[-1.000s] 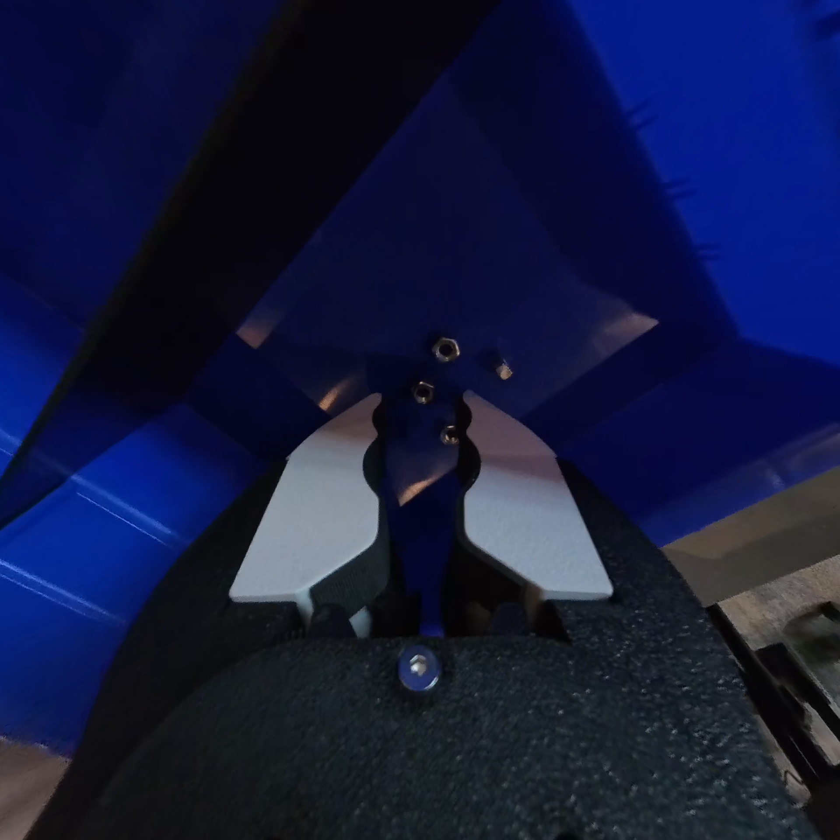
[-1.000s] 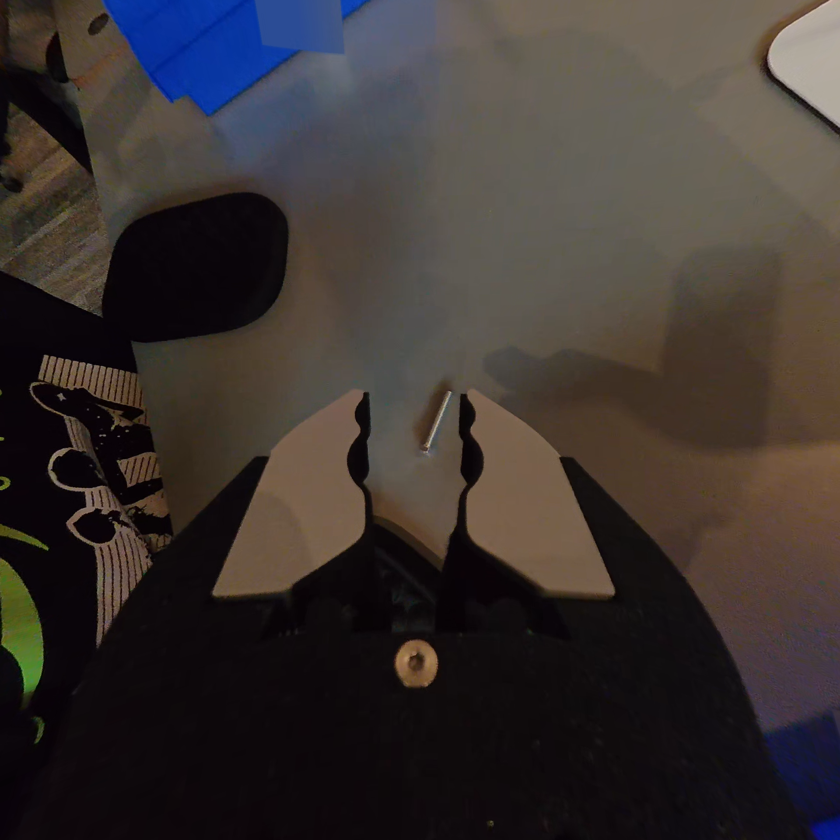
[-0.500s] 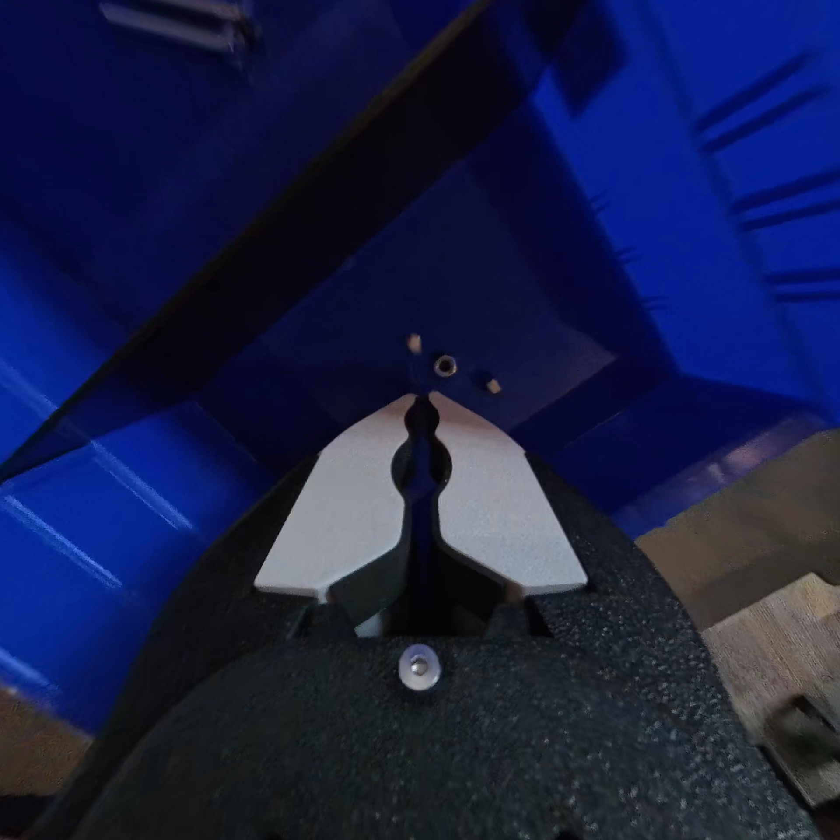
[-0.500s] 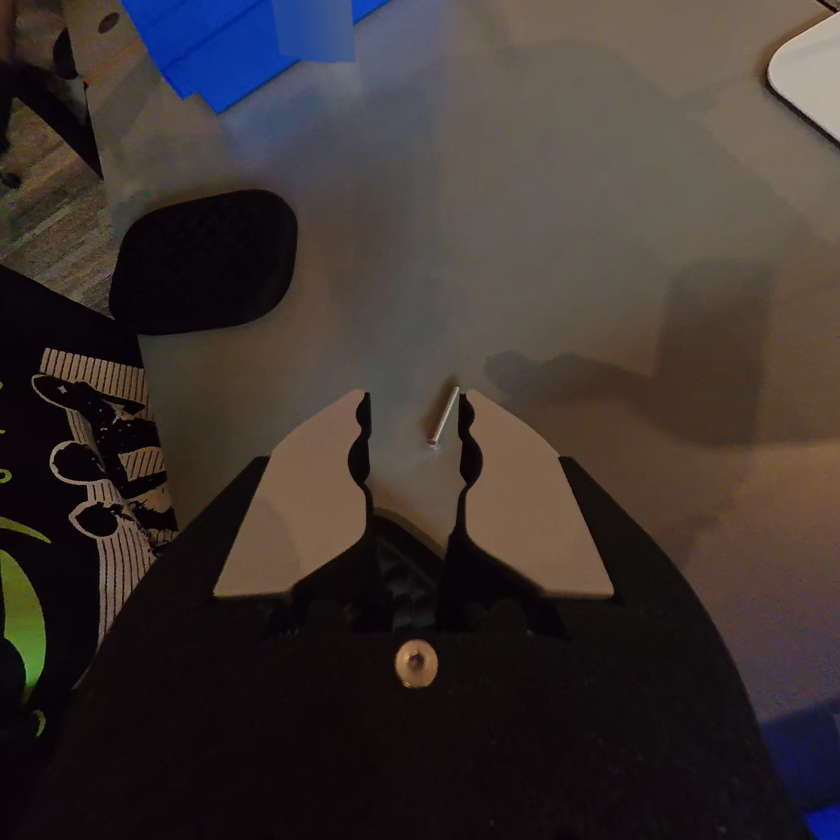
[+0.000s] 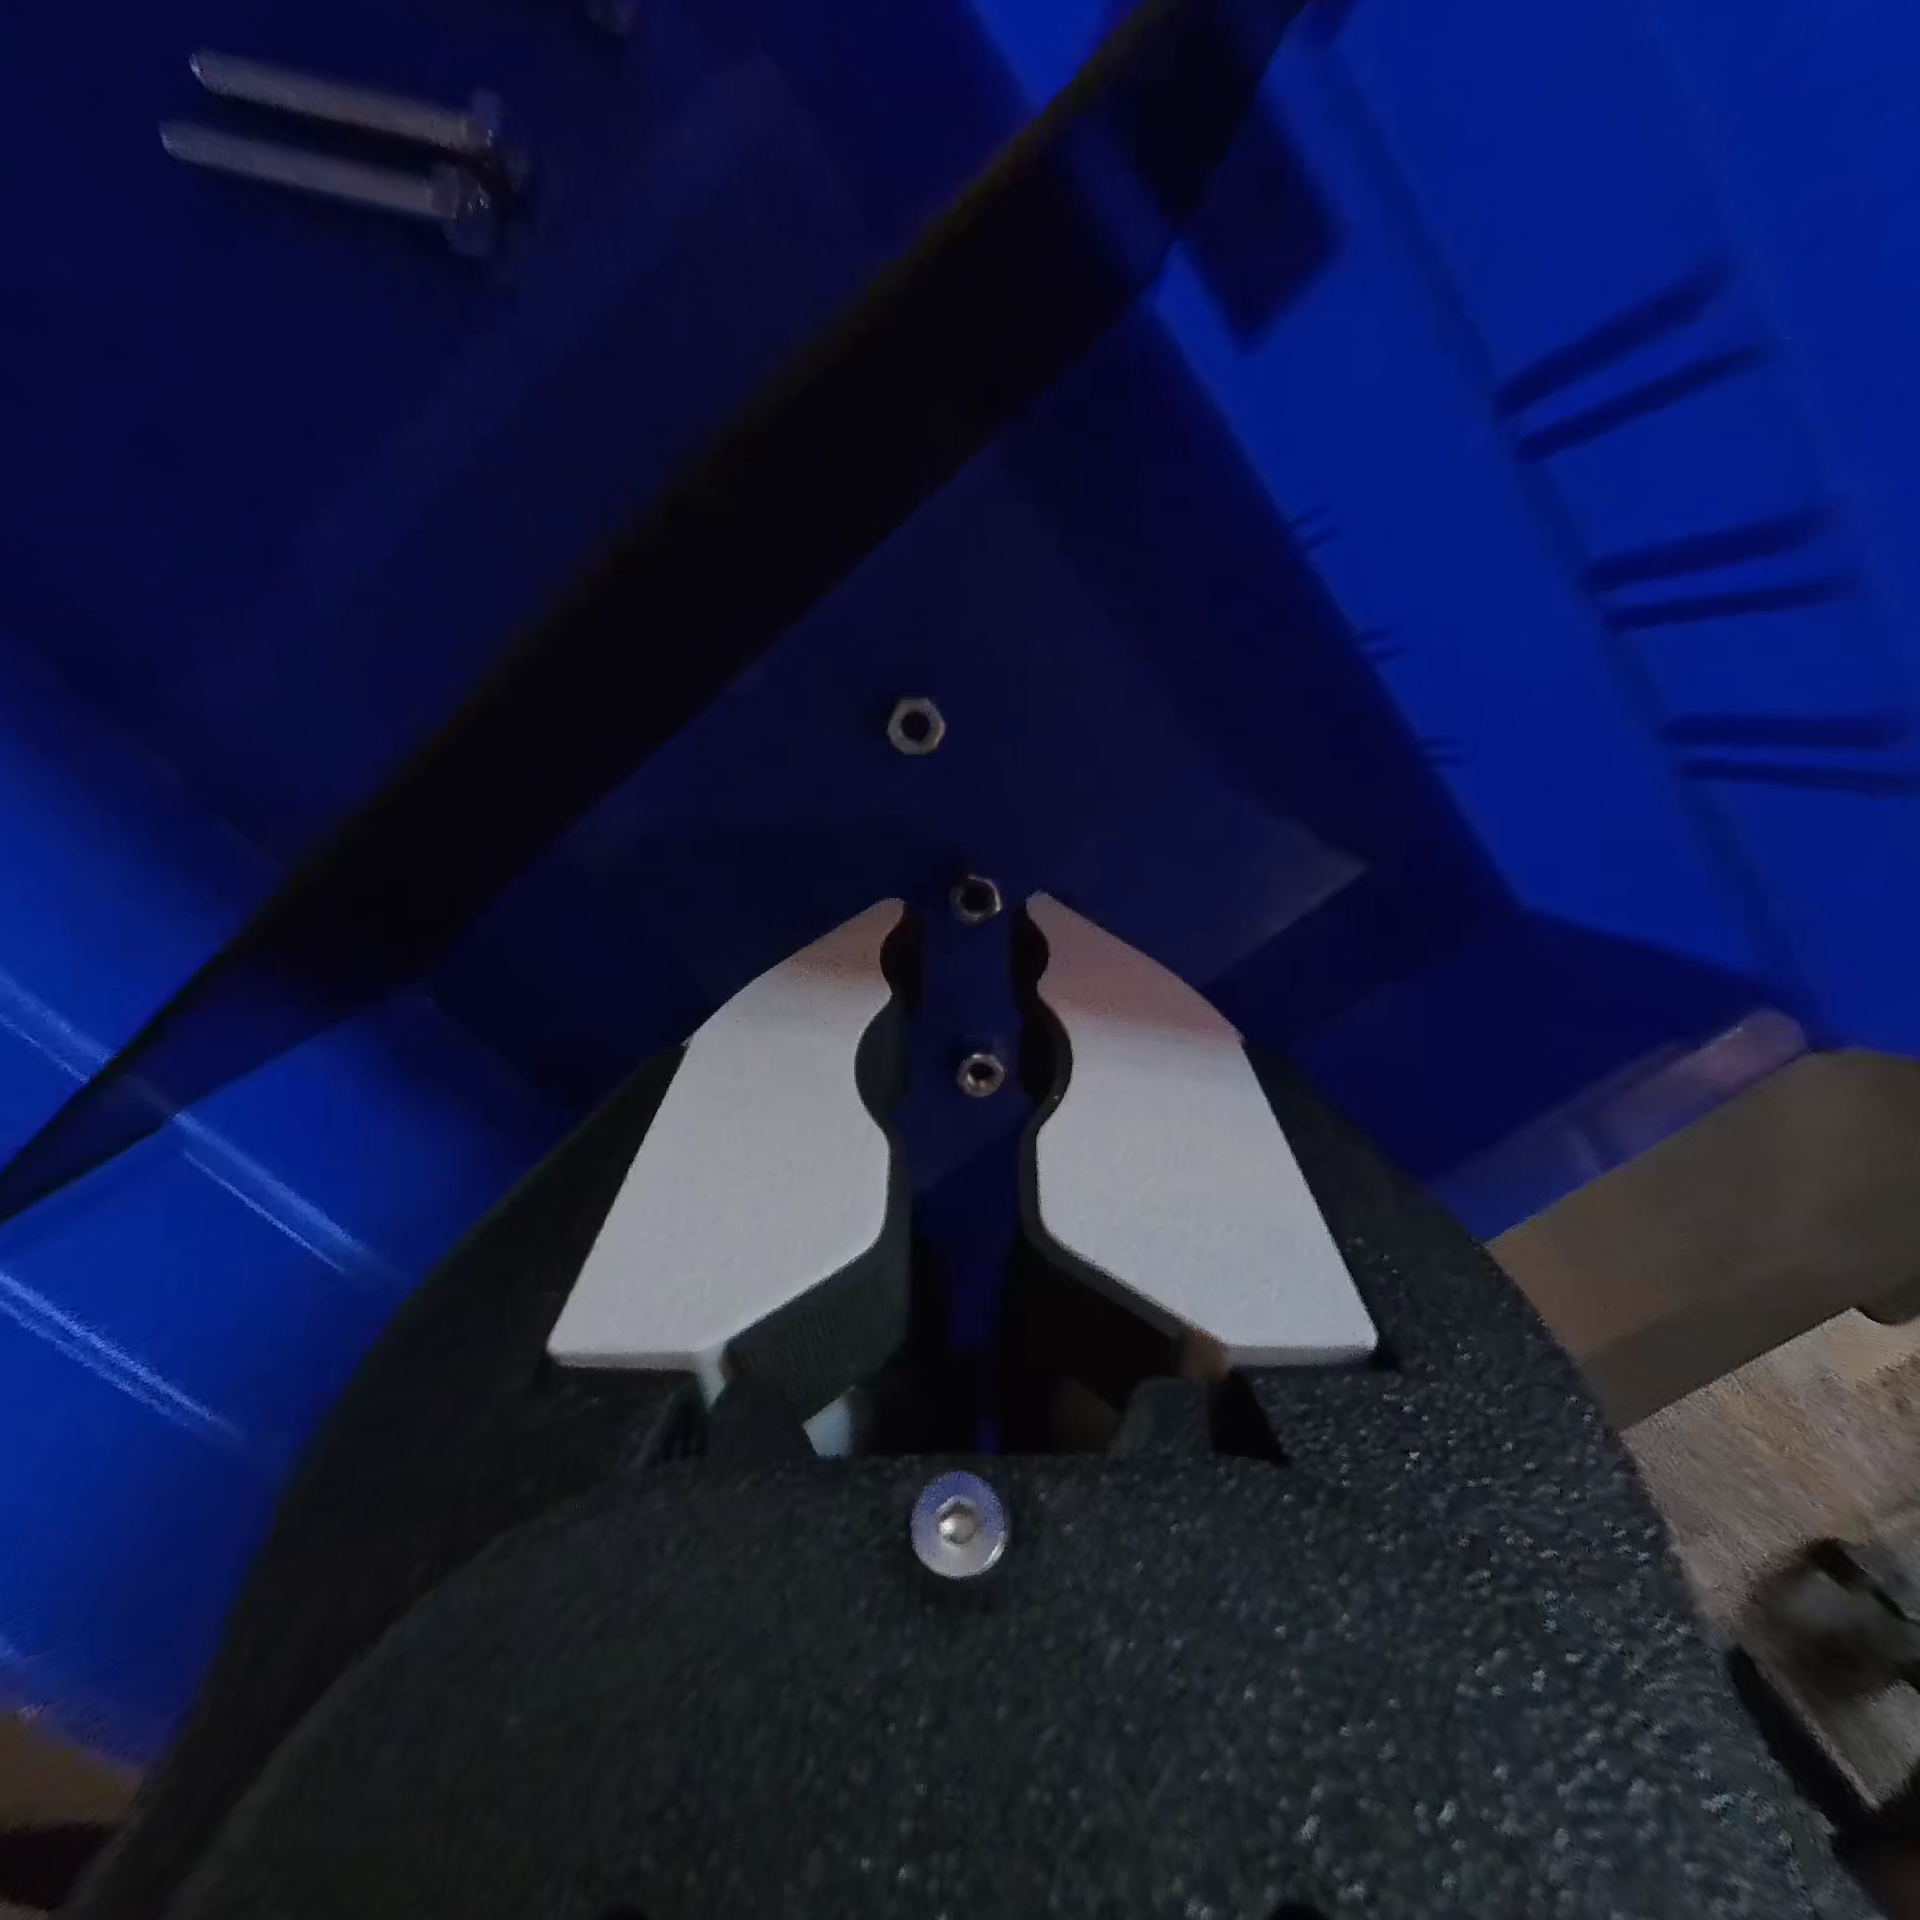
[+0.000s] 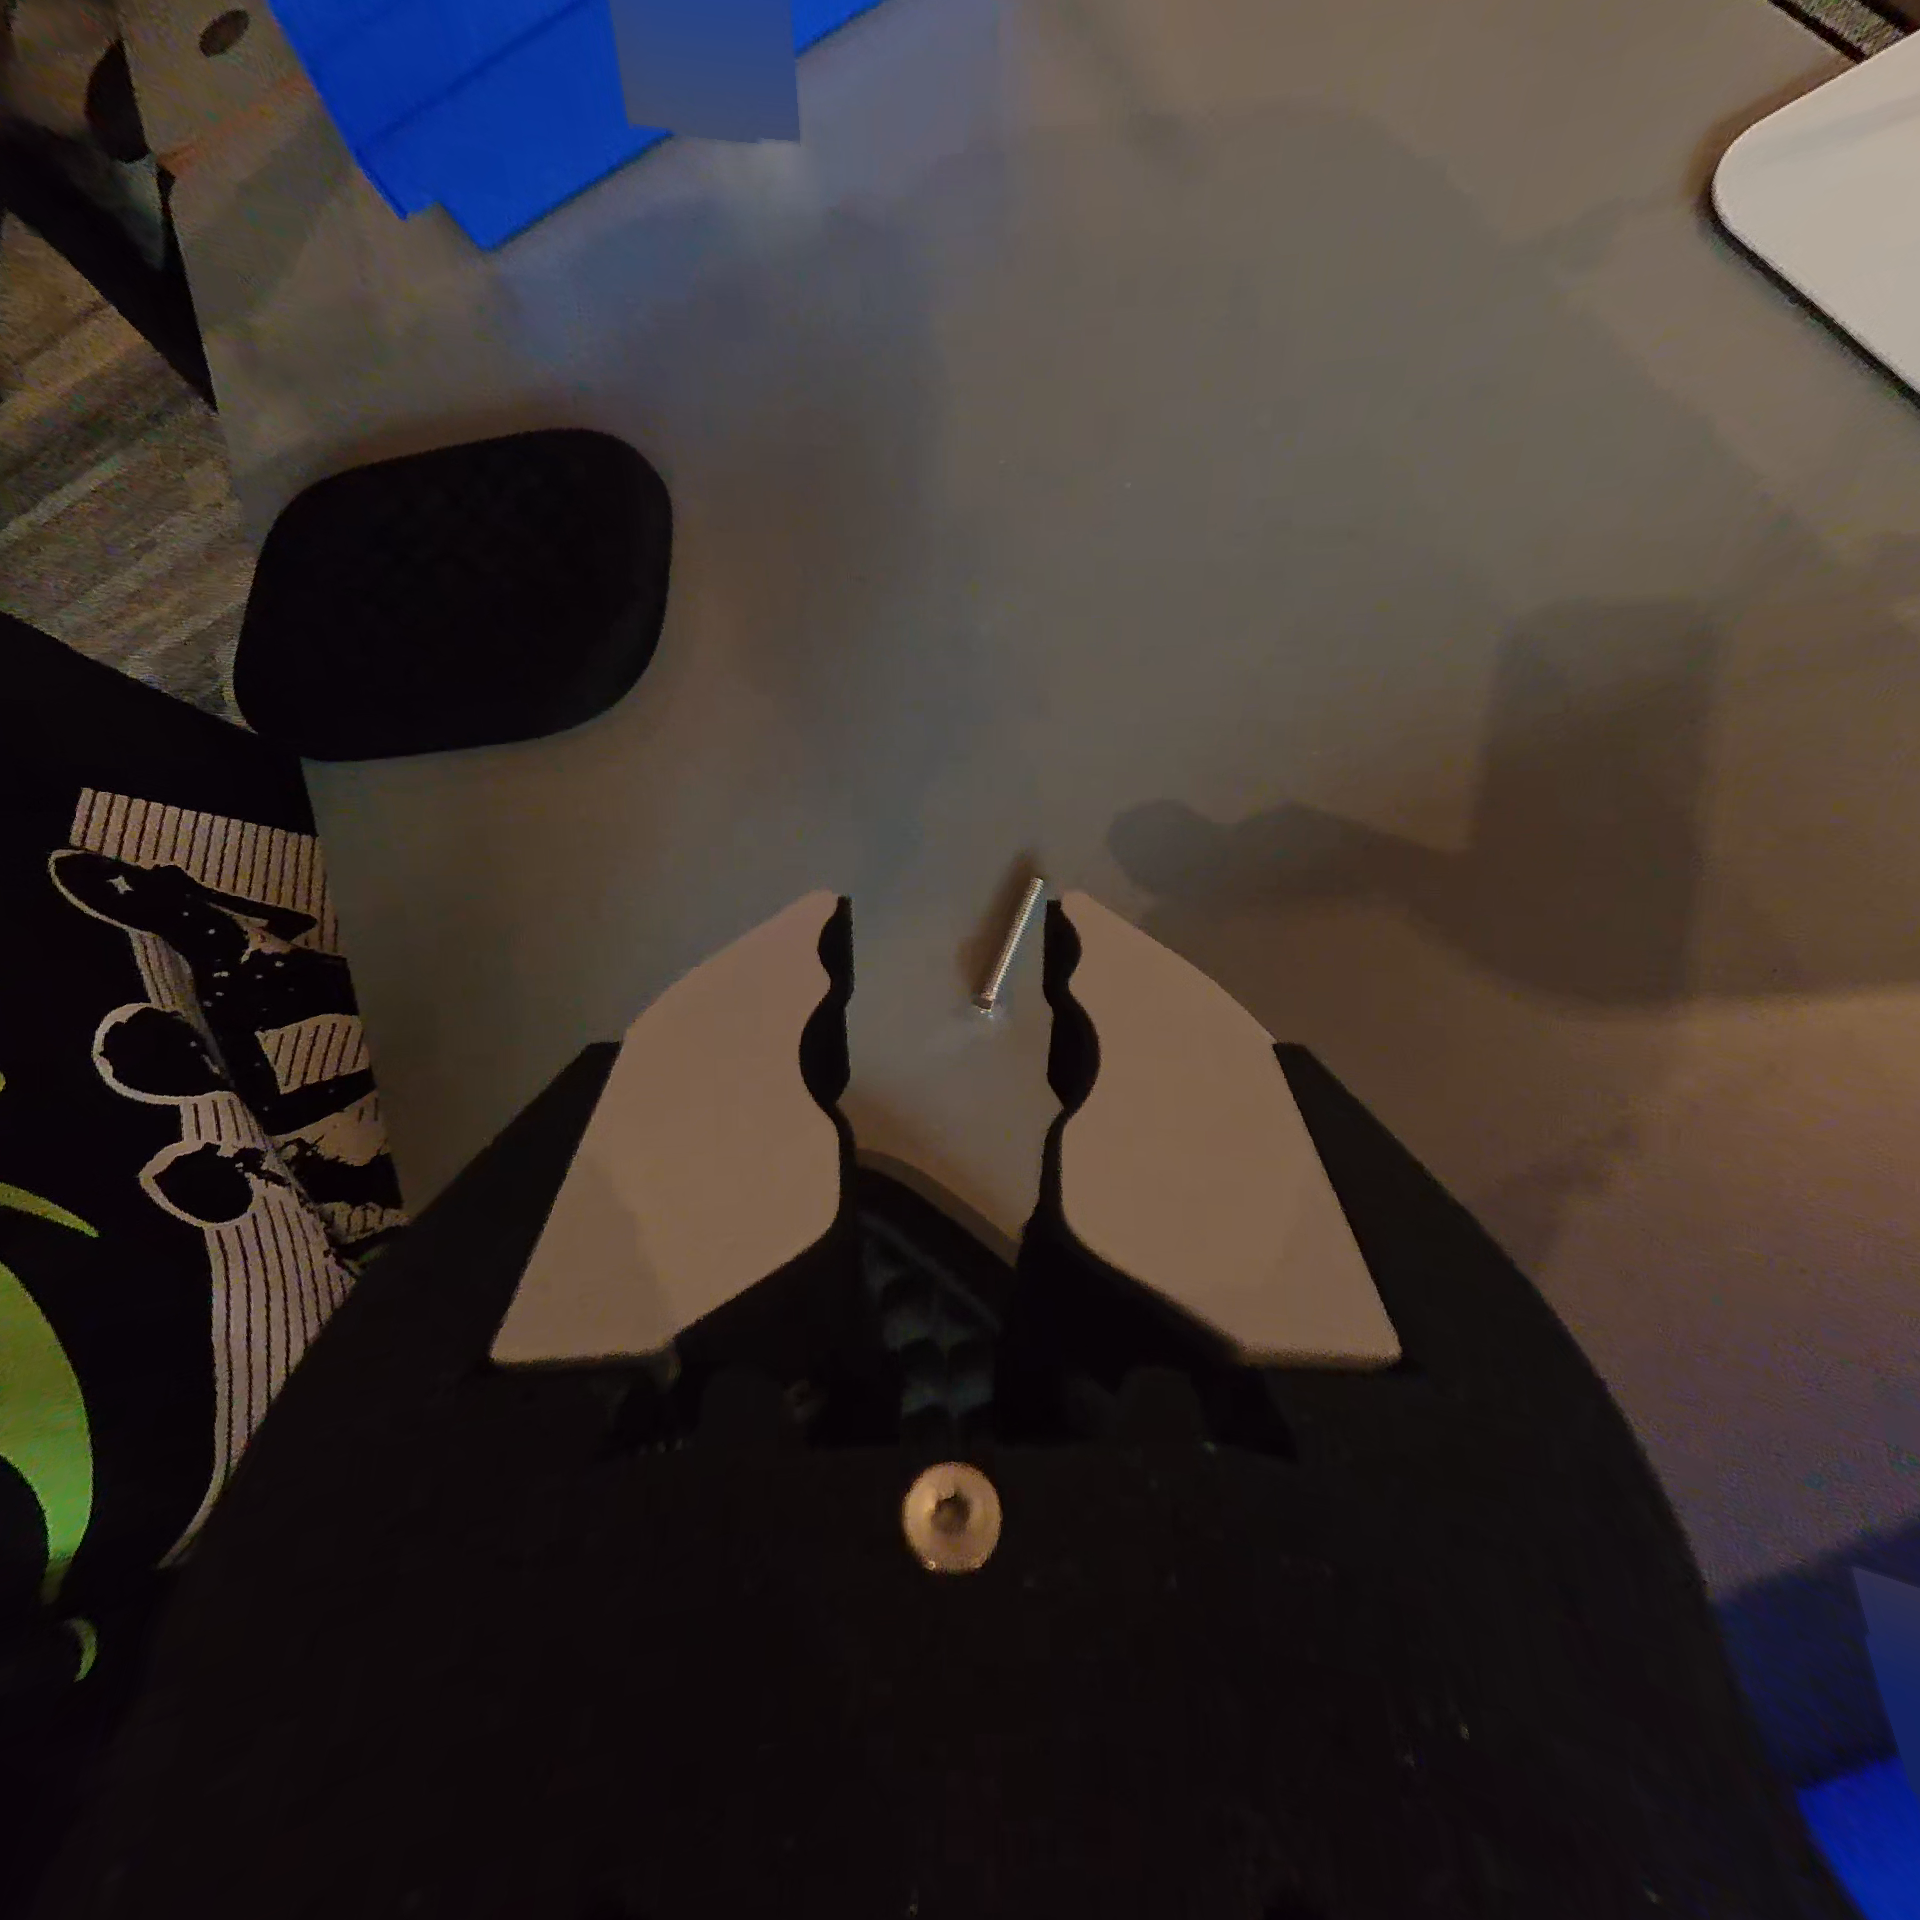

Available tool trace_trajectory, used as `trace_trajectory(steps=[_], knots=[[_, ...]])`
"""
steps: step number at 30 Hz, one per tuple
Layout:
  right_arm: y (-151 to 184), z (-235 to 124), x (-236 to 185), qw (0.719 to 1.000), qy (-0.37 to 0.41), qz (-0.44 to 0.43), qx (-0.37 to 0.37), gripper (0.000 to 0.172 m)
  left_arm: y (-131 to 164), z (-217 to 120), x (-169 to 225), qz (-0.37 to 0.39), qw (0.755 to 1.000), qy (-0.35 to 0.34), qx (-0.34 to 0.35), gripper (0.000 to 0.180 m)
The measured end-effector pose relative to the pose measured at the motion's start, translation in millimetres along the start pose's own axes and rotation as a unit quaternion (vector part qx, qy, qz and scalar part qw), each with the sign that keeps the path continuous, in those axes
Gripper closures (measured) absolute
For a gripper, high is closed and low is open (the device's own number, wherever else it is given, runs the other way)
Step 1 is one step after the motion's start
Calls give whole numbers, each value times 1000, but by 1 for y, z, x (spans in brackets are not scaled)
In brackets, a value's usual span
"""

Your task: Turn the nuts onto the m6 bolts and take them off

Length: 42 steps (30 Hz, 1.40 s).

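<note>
Left wrist view: the left gripper (image 5: 966, 909) is hovering inside a blue bin (image 5: 1558, 312), jaws partly open, pads gripping nothing. Three nuts are lying flat on the bin floor in a rough line: the far nut (image 5: 915, 724) well ahead of the tips, the middle nut (image 5: 975, 896) just at the fingertips, the near nut (image 5: 980, 1072) showing in the gap between the fingers, untouched by either pad. A black divider (image 5: 727, 468) is crossing the bin diagonally; two long bolts (image 5: 343, 156) are lying beyond it near the bin's far left corner.

Right wrist view: the right gripper (image 6: 951, 904) is hanging open over the grey worktop (image 6: 1143, 520). One bolt (image 6: 1010, 940) is lying on the worktop between the fingers, close beside the right pad, ungripped. A black pad (image 6: 447, 592) is sitting at the worktop's left edge.
</note>
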State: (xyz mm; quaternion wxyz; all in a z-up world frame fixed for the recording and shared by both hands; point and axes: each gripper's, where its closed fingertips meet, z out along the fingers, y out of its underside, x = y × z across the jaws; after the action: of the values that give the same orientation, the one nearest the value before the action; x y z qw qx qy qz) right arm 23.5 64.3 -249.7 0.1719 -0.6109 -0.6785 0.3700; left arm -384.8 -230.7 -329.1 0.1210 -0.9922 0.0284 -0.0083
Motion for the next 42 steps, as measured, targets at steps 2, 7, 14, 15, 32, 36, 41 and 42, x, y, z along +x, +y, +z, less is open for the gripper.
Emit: trace_trajectory(steps=[2, 7, 14, 15, 32, 36, 41, 42], knots=[[-1, 0, -2, 1000, -1, -2, 1, 137, 2, 4, 0, -8, 1000, 5, -13, 160], [-2, -1, -2, 1000, 6, -4, 1, 137, 5, 13, -2, -25, 999, 6, -25, 160], [-3, 1, -3, 1000, 5, -6, 0, 137, 4, 14, -2, -19, 1000, 6, -14, 170], [-2, 1, -3, 1000, 4, -5, -1, 137, 5, 14, -2, -19, 1000, 8, -11, 170], [-1, 11, -11, 1000, -12, -17, -6, 139, -66, -77, 55, 101, 986, -33, 127, 171], [2, 6, -10, 1000, -5, -20, -3, 140, -107, -86, 102, 174, 973, -26, 146, 171], [12, -7, -9, 1000, 12, -20, -6, 140, -159, -79, 169, 267, 951, -9, 154, 171], [14, -10, -9, 1000, 15, -20, -4, 140, -169, -76, 182, 285, 946, -9, 154, 171]])
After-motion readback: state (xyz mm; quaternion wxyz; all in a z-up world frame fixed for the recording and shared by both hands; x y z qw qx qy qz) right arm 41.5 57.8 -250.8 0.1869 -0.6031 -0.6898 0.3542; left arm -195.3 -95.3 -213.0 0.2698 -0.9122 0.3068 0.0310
